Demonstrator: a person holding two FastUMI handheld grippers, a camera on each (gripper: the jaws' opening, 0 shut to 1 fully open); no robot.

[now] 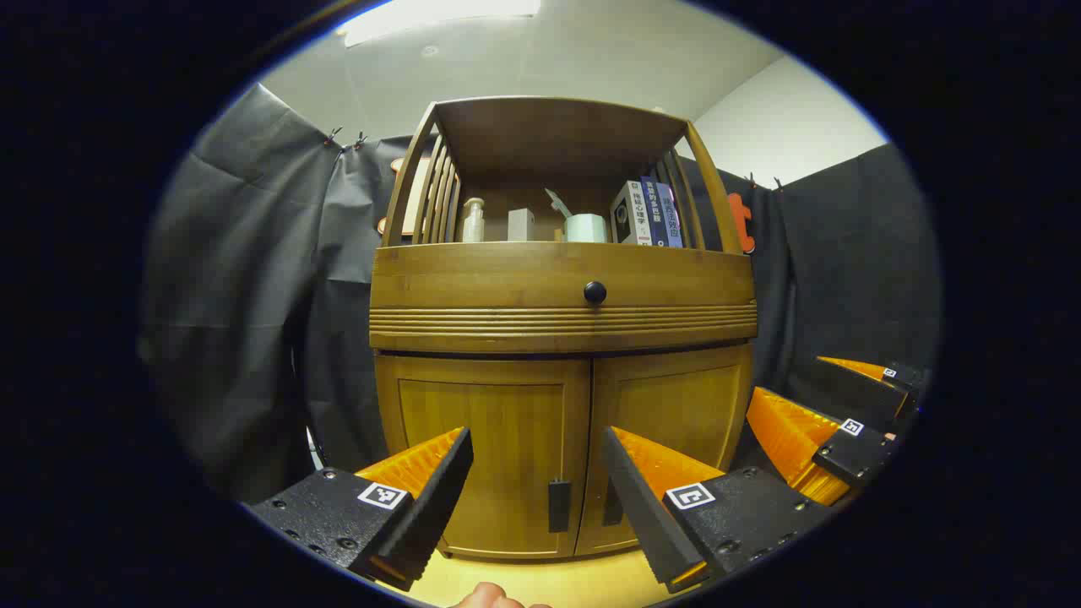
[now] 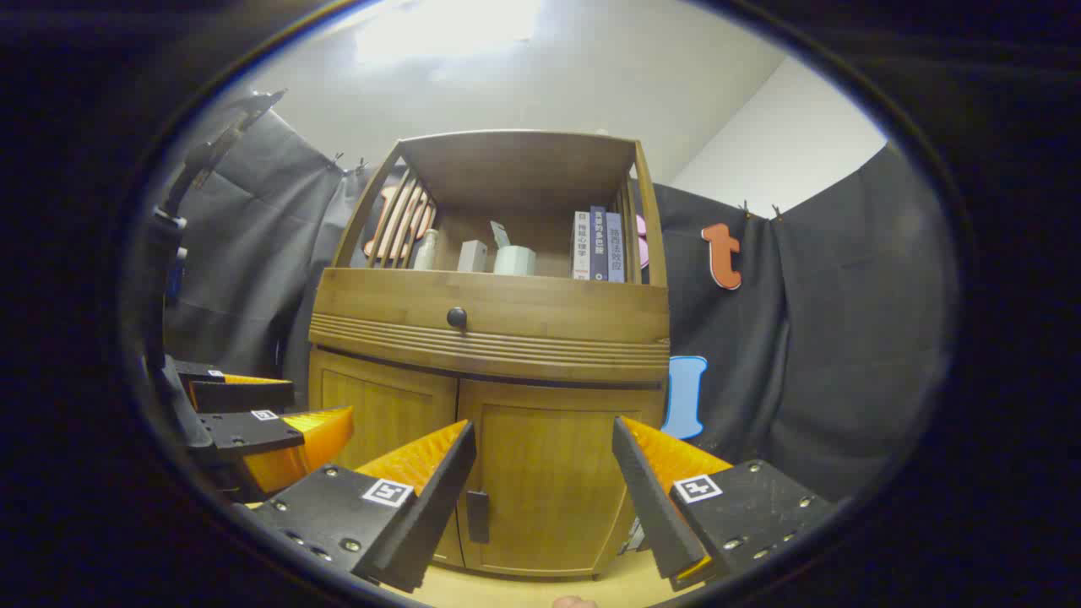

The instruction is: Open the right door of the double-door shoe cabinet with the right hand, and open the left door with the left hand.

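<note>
My right gripper [image 2: 545, 485] hangs spread and empty, the right door [image 2: 549, 481] straight ahead between its fingers; its upright handle [image 2: 478, 516] sits off toward my left finger. My left gripper [image 1: 536, 481] gapes likewise before the left door [image 1: 486, 464], both doors shut

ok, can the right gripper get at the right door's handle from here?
Probably yes. The right gripper is open and faces the closed right door; its handle sits low beside the centre seam, with nothing in between.
</note>
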